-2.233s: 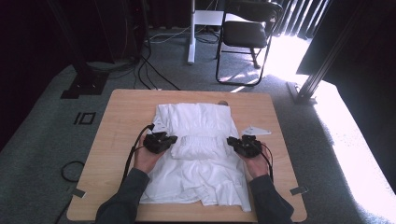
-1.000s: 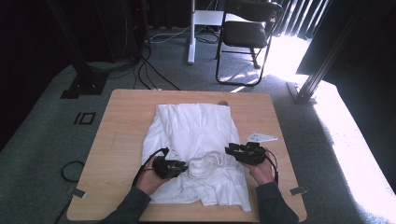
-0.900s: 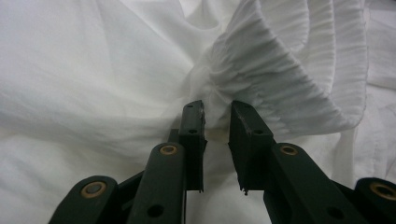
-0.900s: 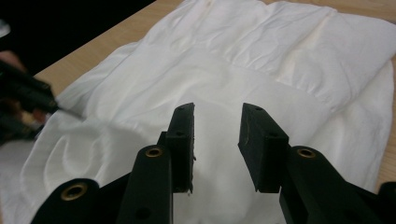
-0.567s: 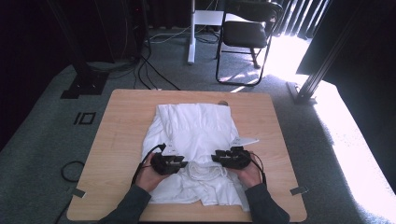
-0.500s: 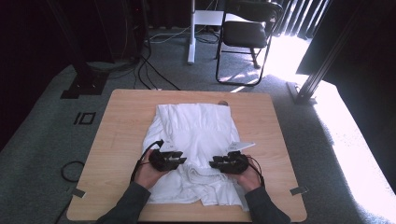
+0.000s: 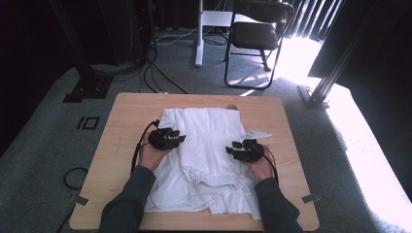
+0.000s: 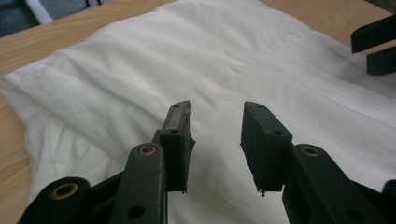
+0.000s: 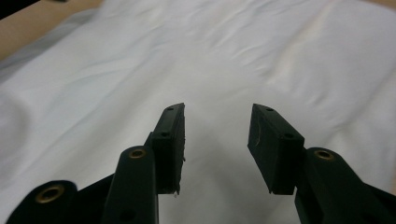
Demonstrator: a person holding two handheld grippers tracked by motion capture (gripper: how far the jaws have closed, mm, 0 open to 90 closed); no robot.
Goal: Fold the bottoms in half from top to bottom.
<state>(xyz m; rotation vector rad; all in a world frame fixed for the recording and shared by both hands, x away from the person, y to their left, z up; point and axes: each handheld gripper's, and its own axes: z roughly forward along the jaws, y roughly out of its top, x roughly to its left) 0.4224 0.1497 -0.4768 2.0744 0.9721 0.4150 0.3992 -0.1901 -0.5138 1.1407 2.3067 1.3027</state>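
A rectangular light wooden bench (image 7: 121, 121) stands on grey carpet (image 7: 43, 145), and most of its middle is covered by a white cloth garment (image 7: 209, 145), spread flat with its far end towards the back edge and its gathered, elastic-looking end bunched up near the person at the front edge. Beyond the bench, on the far side, a black folding chair (image 7: 257, 36) stands in a patch of sunlight, and black cables (image 7: 155, 73) trail over the carpet to its left. The person's dark-sleeved forearms come in from the near edge. The black left gripper (image 7: 177, 138) sits over the left edge of the garment, about midway along the garment's length; its jaws have just been opening and now stand partly apart with nothing between them, the white cloth (image 8: 219, 70) lying beneath. The black right gripper (image 7: 232, 151) is at the garment's right side, slightly nearer the person; its jaws have likewise just been opening, are parted by a clear gap and hold nothing, hovering over the smooth cloth (image 9: 224, 56). A small white tag-like piece (image 7: 257, 133) lies just beyond the right gripper on the bench.
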